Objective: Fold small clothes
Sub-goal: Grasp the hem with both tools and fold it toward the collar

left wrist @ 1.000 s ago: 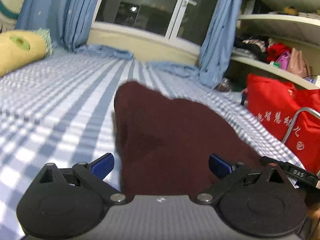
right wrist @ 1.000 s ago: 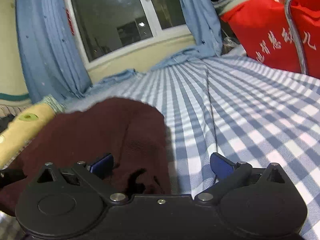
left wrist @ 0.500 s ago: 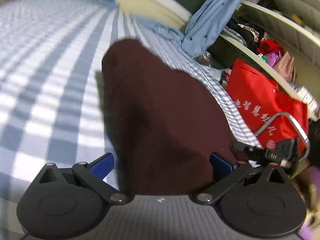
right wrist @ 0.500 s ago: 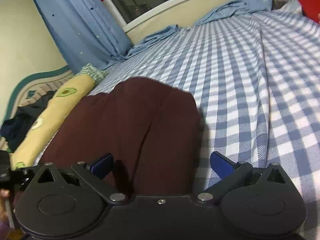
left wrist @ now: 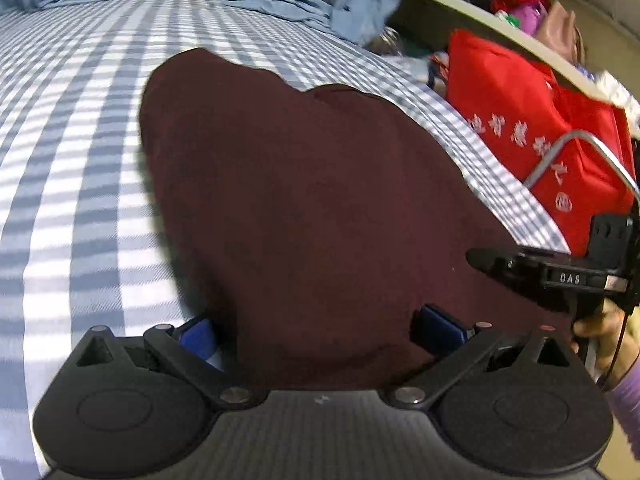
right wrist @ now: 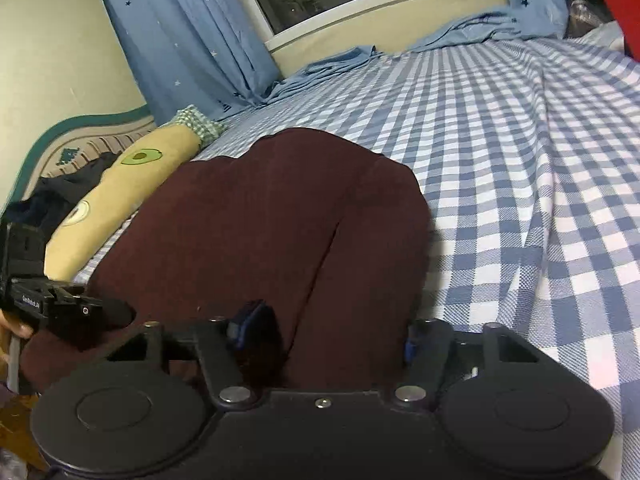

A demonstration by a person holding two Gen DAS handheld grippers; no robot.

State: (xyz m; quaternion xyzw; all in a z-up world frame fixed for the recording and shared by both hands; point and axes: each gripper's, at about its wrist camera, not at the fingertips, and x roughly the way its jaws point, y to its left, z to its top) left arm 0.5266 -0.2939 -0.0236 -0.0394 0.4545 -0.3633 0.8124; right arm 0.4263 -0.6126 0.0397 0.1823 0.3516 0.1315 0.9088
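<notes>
A dark maroon garment [left wrist: 312,200] lies spread on the blue-checked bed sheet [left wrist: 80,168]. My left gripper [left wrist: 316,330] is open at the cloth's near edge, which lies between the blue pads [left wrist: 438,326] without being squeezed. In the right wrist view the same garment [right wrist: 280,220] shows a lengthwise crease. My right gripper [right wrist: 332,332] straddles the near edge of its right-hand lobe. Its jaws are closing, with cloth between them; I cannot see the pads pinching it tight. Each wrist view shows the other gripper's black body at the picture's edge.
A red bag [left wrist: 532,136] with a metal handle and cluttered shelves stand beside the bed on the right. A yellow avocado-print pillow [right wrist: 120,184] and dark clothes lie at the left. Blue curtains [right wrist: 192,32] hang below the window at the far end.
Both grippers have tipped downward and come in over the garment's near edge. The right jaws have narrowed around the cloth; the left jaws stay wide.
</notes>
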